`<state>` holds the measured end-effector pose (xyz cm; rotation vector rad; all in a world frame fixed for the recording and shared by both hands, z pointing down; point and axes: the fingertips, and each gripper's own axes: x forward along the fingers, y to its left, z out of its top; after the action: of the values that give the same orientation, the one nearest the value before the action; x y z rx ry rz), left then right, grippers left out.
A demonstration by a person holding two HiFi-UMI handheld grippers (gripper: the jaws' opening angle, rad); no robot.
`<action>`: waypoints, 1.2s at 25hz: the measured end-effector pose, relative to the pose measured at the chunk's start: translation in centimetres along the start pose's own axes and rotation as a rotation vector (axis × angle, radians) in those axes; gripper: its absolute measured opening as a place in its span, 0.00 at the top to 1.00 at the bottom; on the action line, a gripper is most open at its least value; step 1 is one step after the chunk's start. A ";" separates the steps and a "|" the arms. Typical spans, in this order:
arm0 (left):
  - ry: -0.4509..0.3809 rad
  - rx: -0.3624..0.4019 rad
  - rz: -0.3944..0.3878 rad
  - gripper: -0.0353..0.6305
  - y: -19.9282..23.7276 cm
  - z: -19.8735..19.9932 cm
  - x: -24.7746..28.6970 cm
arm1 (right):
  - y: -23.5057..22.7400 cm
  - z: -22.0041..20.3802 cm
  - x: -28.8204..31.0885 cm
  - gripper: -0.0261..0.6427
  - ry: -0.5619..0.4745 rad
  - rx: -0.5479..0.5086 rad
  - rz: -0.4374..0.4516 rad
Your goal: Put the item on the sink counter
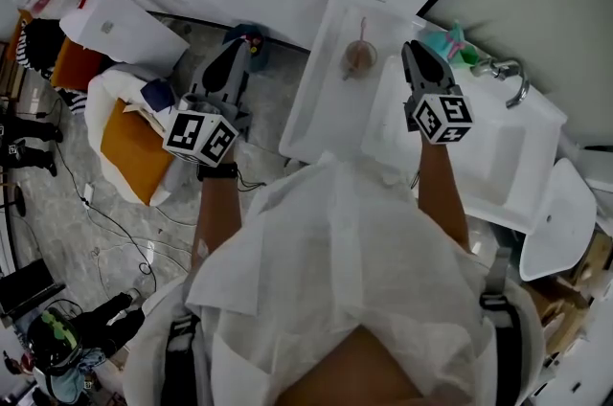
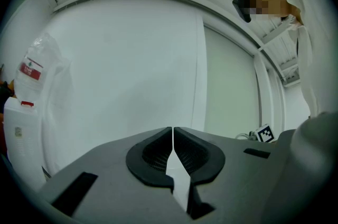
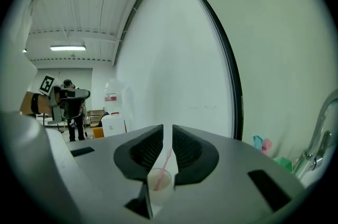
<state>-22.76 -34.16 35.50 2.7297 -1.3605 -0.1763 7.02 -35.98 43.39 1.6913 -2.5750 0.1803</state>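
A clear plastic cup (image 1: pixel 361 56) with a pink straw stands upright on the flat left part of the white sink counter (image 1: pixel 321 102). My right gripper (image 1: pixel 414 53) hovers just right of the cup, over the counter's inner edge, apart from it. In the right gripper view the cup (image 3: pixel 160 182) shows small beyond the right gripper (image 3: pixel 167 129), whose jaws stand a narrow gap apart with nothing between them. My left gripper (image 1: pixel 230 61) hangs over the floor left of the counter. In its own view the left gripper (image 2: pixel 172 130) is shut and empty, facing a white wall.
The sink basin (image 1: pixel 498 155) and chrome faucet (image 1: pixel 510 75) lie right of the right gripper, with a teal and pink item (image 1: pixel 450 40) behind them. Orange cushions (image 1: pixel 129 150), a white box (image 1: pixel 120 31) and cables (image 1: pixel 115 232) crowd the floor at left.
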 end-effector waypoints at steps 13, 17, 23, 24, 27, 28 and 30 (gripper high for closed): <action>-0.013 0.010 -0.023 0.91 0.0 1.1 0.5 | -1.0 5.6 -6.0 0.92 -0.134 -0.044 -0.084; -0.012 0.011 -0.030 0.91 -0.3 1.0 0.8 | -1.9 6.3 -7.3 0.93 -0.156 -0.065 -0.114; -0.017 0.015 -0.034 0.91 -0.3 1.2 1.0 | -2.7 7.0 -7.8 0.94 -0.177 -0.066 -0.139; -0.016 0.016 -0.035 0.91 -0.4 1.2 1.0 | -2.7 7.0 -7.8 0.94 -0.173 -0.065 -0.141; -0.015 0.016 -0.037 0.91 -0.5 1.2 1.0 | -2.7 7.1 -8.0 0.95 -0.161 -0.085 -0.154; -0.015 0.016 -0.036 0.91 -0.4 1.2 0.9 | -2.7 7.1 -8.0 0.95 -0.157 -0.096 -0.159; -0.015 0.016 -0.032 0.91 -0.3 1.2 0.9 | -2.7 7.3 -8.0 0.95 -0.150 -0.119 -0.166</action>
<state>-22.20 -34.74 34.17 2.7700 -1.3281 -0.1896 12.80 -30.68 35.40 1.9294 -2.4700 -0.1092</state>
